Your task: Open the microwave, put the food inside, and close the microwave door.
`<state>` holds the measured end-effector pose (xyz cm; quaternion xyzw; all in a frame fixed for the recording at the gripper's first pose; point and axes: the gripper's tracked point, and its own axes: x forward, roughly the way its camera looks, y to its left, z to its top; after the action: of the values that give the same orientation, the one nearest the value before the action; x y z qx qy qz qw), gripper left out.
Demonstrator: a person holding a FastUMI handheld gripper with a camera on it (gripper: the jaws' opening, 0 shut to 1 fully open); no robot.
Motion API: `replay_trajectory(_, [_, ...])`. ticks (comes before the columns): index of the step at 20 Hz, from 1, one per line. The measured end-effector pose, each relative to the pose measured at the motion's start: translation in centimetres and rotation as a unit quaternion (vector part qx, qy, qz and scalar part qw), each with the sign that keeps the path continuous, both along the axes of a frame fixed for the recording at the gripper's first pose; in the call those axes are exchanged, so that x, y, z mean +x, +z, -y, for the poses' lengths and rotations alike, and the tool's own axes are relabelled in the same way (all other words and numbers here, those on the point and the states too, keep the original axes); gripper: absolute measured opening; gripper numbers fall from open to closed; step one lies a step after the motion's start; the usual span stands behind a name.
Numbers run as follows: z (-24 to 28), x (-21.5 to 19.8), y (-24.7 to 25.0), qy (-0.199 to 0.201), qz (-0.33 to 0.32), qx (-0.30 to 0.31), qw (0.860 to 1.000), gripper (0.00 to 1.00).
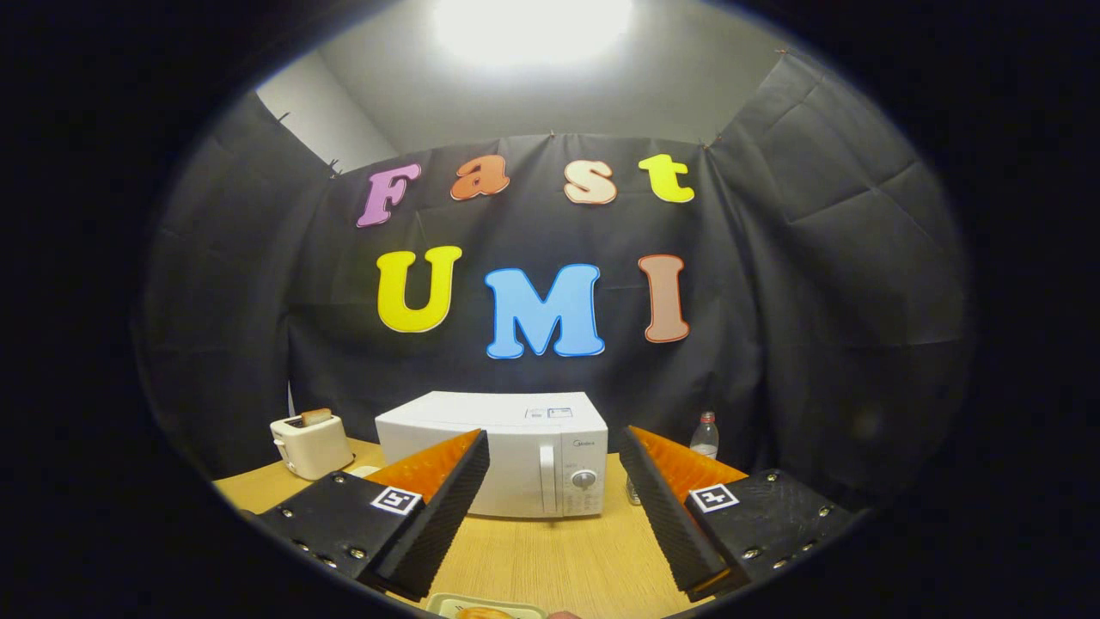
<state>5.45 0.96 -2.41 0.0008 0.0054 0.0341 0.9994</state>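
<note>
- White box-shaped microwave [494, 464] stands on the light wooden counter [550, 559] against the black cloth wall, door closed, with a vertical white handle [547, 480] and round knobs [583, 479] on its right front panel
- Gripper [554, 447] is held above the counter in front of the microwave, fingers spread wide with nothing between them; the microwave's handle shows in the gap
- Pale plate with orange-brown food [485, 611] lies on the counter just below the fingers, mostly cut off
- White toaster [311, 444] with a slice of bread in its slot sits left of the microwave, apart from it
- Clear plastic bottle [705, 436] stands to the right of the microwave, beyond the right finger
</note>
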Motion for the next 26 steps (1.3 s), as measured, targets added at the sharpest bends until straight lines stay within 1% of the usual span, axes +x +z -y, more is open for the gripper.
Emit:
replay_trajectory(6, [-0.9, 5.6, -3.2, 0.020, -0.022, -0.002, 1.000, 0.98])
replay_trajectory(16, [-1.5, 14.5, -10.2, 0.034, -0.073, -0.005, 0.997, 0.98])
replay_trajectory(26, [-2.1, 20.9, -17.8, 0.034, -0.131, -0.012, 0.991, 0.98])
